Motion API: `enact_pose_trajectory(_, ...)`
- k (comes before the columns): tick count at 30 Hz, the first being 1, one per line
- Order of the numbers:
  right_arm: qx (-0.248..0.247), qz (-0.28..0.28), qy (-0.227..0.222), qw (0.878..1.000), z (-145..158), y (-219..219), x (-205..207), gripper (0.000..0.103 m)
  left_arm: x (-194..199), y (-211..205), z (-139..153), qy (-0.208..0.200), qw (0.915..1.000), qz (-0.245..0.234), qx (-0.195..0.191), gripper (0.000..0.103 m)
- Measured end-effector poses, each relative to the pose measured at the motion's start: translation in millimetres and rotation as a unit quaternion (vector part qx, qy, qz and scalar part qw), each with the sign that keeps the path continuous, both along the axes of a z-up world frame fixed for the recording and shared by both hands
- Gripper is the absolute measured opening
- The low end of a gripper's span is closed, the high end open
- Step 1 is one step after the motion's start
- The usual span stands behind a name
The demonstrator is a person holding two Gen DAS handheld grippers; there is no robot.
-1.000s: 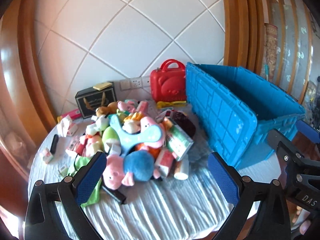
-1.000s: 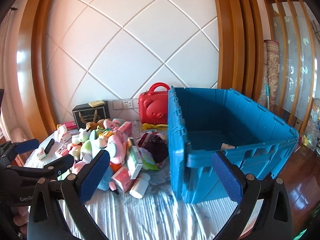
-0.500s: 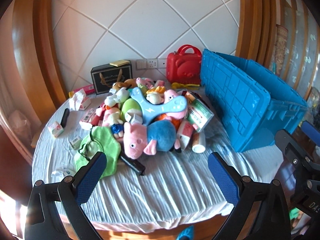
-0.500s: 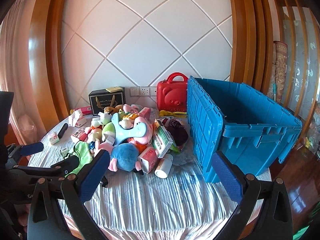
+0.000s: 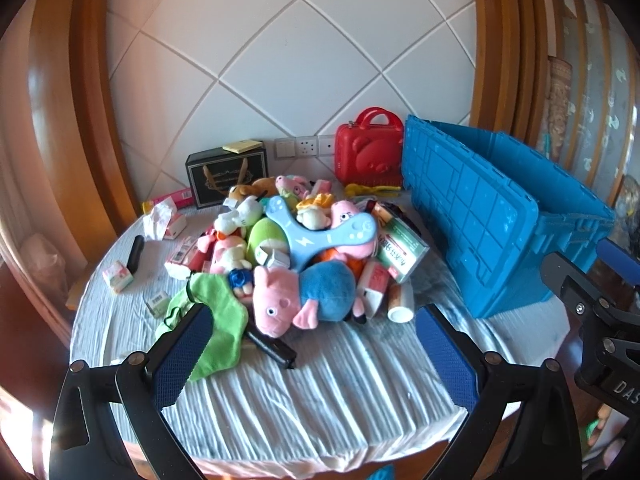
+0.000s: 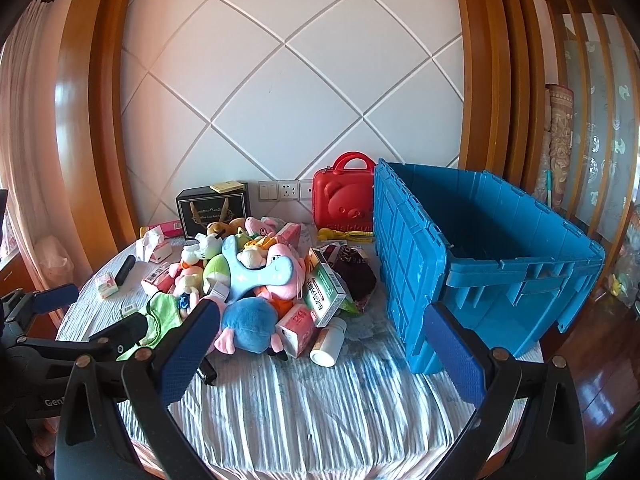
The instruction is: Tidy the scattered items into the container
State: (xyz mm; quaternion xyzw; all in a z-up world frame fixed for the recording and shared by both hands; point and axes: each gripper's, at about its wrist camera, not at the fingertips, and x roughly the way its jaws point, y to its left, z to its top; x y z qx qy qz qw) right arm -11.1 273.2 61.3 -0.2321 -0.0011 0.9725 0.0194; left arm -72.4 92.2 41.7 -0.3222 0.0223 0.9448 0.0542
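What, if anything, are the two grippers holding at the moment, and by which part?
Nothing is held: the left gripper and right gripper are both open and empty above the tablecloth.

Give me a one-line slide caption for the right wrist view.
Open right gripper faces a toy pile beside an open blue crate on a round table.
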Motion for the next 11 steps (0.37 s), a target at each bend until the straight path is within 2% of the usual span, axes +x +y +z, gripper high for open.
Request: enact_pose_trajectory(11,0.008,0.001,-0.002,1.000,2.0,3.4,-6.8,0.103,-0.1,1.8,5.1,0.023,0.9996,0.008,0.012,0.102)
